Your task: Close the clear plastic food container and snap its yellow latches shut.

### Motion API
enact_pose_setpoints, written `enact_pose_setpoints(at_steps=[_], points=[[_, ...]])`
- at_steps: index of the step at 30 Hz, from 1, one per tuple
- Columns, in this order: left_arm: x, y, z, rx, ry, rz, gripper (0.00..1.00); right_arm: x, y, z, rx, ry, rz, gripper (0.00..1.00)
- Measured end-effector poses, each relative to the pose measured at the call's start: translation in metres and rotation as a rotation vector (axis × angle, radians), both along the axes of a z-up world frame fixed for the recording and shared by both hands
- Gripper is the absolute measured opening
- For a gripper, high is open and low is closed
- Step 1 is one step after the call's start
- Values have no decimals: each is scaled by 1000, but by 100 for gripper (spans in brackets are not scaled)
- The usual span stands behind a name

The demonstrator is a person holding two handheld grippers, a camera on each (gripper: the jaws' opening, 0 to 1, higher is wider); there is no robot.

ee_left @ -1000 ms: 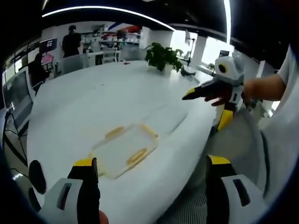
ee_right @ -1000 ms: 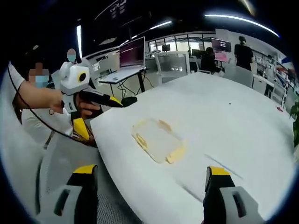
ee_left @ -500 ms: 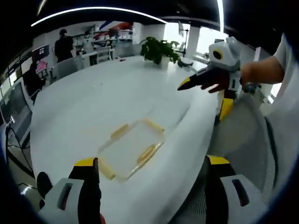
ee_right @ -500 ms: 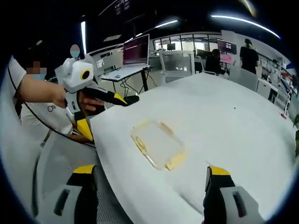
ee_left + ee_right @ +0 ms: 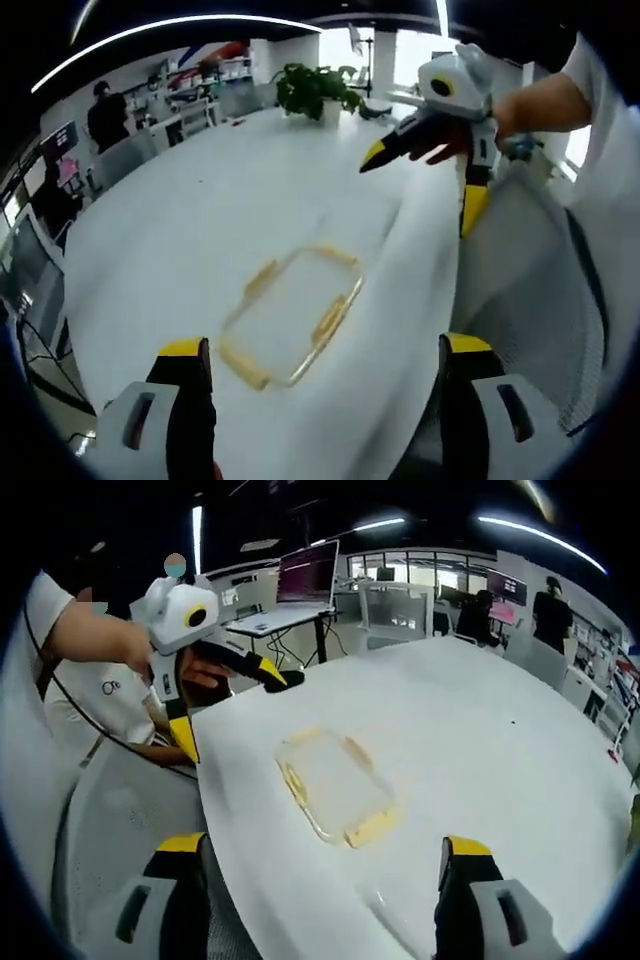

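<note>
A clear plastic container (image 5: 292,316) with yellow latches (image 5: 331,320) along its sides lies flat on the white table (image 5: 200,210), near the table's edge. In the right gripper view the container (image 5: 335,788) sits ahead of the jaws. My left gripper (image 5: 325,348) is open, above and short of the container, and touches nothing. My right gripper (image 5: 325,852) is open too, and holds nothing. Each gripper shows in the other's view, held in a hand off the table edge: the right gripper (image 5: 420,190) and the left gripper (image 5: 232,710). I cannot tell whether the latches are snapped.
A potted plant (image 5: 312,92) stands at the table's far end. Desks with monitors (image 5: 310,570), a chair (image 5: 395,610) and people (image 5: 105,115) lie beyond the table. The person's white sleeve (image 5: 600,120) and lap fill the space beside the table edge.
Both cameras have moved and tilted down more over the table, so the container sits more central. The container itself has not moved, and both grippers stay open.
</note>
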State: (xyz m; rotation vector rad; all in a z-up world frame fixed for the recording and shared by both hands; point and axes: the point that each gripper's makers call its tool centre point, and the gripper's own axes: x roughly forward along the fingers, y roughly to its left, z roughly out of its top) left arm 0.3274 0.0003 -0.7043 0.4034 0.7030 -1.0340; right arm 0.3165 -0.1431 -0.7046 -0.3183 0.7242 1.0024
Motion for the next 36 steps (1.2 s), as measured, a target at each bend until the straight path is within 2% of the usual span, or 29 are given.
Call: enact_pose_setpoints(at_steps=[4,9,12,20,27,36], points=[[4,2,-3,32,-11,-38,90,1,0,-7,-58,-20,61,96],[7,3,-7,52,0,-69,91,3,2,-14,-131,-58,145,95],[9,1,-8,41,14,-79,91,5,4,-17,-160,-82,182,93],[13,5,-17,91,9,-145,89,18,9,-23,-174,-75,206,94],[20,12,-28,138,11,-186,87,28,8,-36,-225,-77,259,92],[26,11,-37,180,7,-252,83,34,9,-47,-263,-88,313,87]])
